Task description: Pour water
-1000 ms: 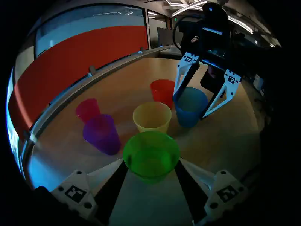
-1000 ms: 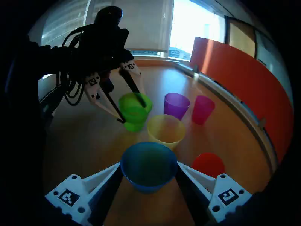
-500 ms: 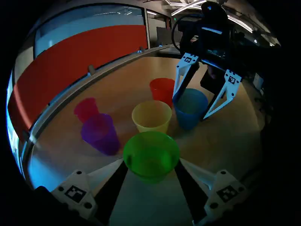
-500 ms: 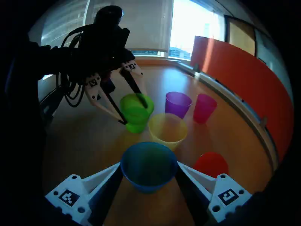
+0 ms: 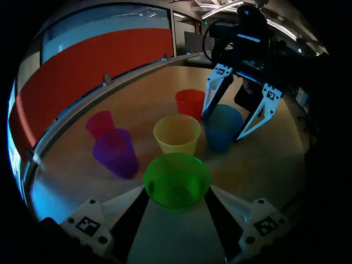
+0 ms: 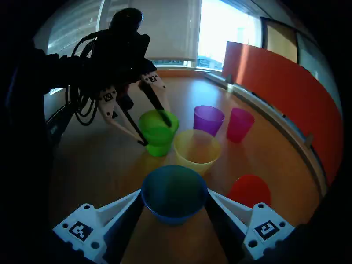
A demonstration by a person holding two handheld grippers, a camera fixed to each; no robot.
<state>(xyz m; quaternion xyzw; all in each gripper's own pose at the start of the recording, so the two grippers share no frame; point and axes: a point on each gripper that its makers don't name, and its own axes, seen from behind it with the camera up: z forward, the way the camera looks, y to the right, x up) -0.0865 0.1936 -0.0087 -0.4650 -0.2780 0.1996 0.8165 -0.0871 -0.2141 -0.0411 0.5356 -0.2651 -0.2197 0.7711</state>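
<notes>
While the left tongs [image 5: 176,193] clamp the green cup [image 5: 177,182], the right tongs [image 6: 174,197] clamp the blue cup [image 6: 174,193]

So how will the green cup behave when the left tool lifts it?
The green cup looks thin and translucent, so probably light and liable to flex in the left tool. Its sides taper downward, so slipping through seems unlikely. The yellow cup stands close and could get knocked.

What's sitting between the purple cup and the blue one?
The yellow cup stands between the purple cup and the blue cup; the left gripper view and the right gripper view both show it.
</notes>
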